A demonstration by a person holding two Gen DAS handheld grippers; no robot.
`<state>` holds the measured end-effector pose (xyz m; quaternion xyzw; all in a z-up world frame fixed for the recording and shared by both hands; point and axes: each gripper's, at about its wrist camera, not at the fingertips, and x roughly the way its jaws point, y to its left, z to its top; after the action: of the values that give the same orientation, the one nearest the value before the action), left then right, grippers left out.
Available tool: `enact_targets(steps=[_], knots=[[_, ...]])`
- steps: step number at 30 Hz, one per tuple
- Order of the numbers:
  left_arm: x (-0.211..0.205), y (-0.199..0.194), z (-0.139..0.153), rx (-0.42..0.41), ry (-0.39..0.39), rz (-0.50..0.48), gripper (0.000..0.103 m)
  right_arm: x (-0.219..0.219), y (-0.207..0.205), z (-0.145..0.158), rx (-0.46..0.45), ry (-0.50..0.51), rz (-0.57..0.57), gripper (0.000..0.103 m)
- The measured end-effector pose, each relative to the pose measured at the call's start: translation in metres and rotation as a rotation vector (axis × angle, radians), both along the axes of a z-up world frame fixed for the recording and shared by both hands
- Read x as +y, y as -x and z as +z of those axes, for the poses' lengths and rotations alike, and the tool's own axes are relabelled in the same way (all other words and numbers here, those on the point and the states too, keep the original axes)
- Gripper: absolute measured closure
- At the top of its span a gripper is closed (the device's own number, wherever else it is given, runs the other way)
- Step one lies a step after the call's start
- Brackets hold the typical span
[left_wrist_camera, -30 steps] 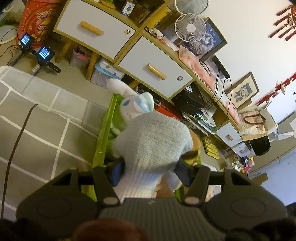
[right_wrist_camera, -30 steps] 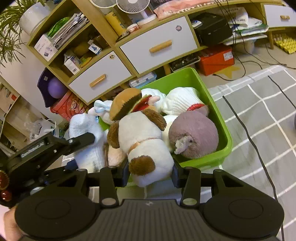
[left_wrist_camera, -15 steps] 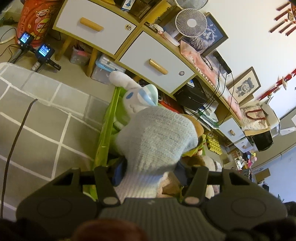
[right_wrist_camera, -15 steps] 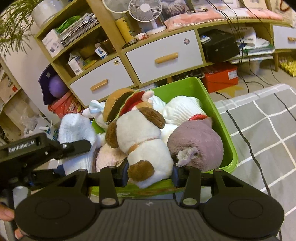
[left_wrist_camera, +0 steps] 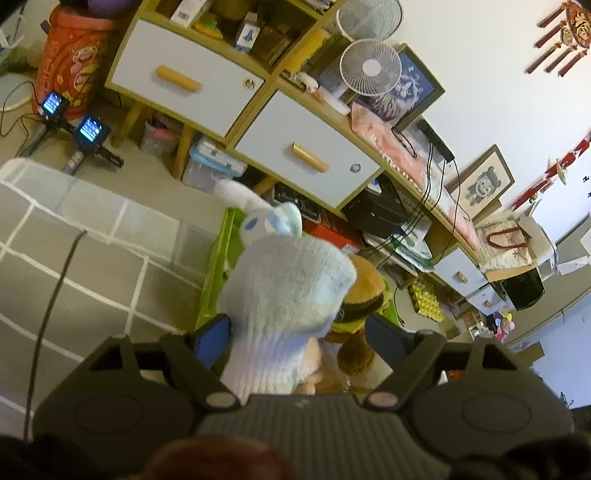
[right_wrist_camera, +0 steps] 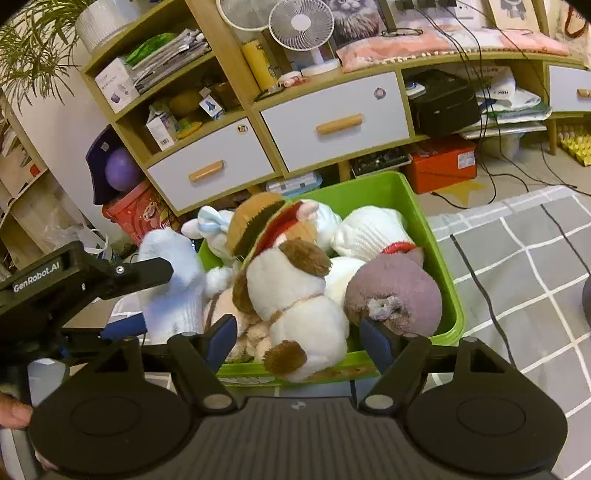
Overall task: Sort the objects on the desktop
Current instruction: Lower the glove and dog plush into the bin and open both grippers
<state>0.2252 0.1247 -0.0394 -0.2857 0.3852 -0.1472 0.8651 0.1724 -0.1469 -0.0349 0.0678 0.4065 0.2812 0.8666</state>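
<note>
A green bin [right_wrist_camera: 413,206] on the grey rug holds several plush toys. My left gripper [left_wrist_camera: 297,339] has its jaws spread wide. A pale blue plush [left_wrist_camera: 284,295] stands between them at the bin's left edge, apart from the right finger. It also shows in the right wrist view [right_wrist_camera: 173,280]. My right gripper [right_wrist_camera: 295,343] is open, with a white and brown plush dog [right_wrist_camera: 295,295] between its spread fingers, lying on the pile at the bin's front rim. A purple plush [right_wrist_camera: 395,291] and a burger plush [right_wrist_camera: 258,221] lie beside it.
A wooden cabinet with white drawers [right_wrist_camera: 332,125] stands behind the bin, with fans [right_wrist_camera: 299,26] and clutter on top. An orange box [right_wrist_camera: 439,166] and cables lie under it. A red snack drum [left_wrist_camera: 74,62] and two lit devices [left_wrist_camera: 88,129] sit at the left.
Both grippers opened: the left let go of the pale blue plush, the right let go of the plush dog. Both toys now rest at the bin.
</note>
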Motion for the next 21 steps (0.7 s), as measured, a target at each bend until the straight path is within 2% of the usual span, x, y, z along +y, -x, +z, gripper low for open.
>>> enact_targets(steps=[7,9,13,17,21], knots=[[0.012,0.004,0.014,-0.031,0.03,0.035,0.03,-0.007,0.002,0.013,-0.008,-0.032,-0.023,0.028],[0.012,0.006,0.017,-0.037,0.03,0.034,0.036,-0.008,0.002,0.016,-0.008,-0.033,-0.025,0.028],[0.011,0.007,0.022,-0.034,0.03,0.024,0.037,-0.01,0.003,0.019,0.001,-0.028,-0.028,0.028],[0.005,0.014,0.032,-0.027,-0.003,-0.014,0.016,-0.014,0.005,0.025,0.011,-0.012,-0.026,0.028],[-0.006,0.025,0.043,-0.011,-0.074,-0.035,0.006,-0.025,0.009,0.036,0.038,0.002,-0.025,0.024]])
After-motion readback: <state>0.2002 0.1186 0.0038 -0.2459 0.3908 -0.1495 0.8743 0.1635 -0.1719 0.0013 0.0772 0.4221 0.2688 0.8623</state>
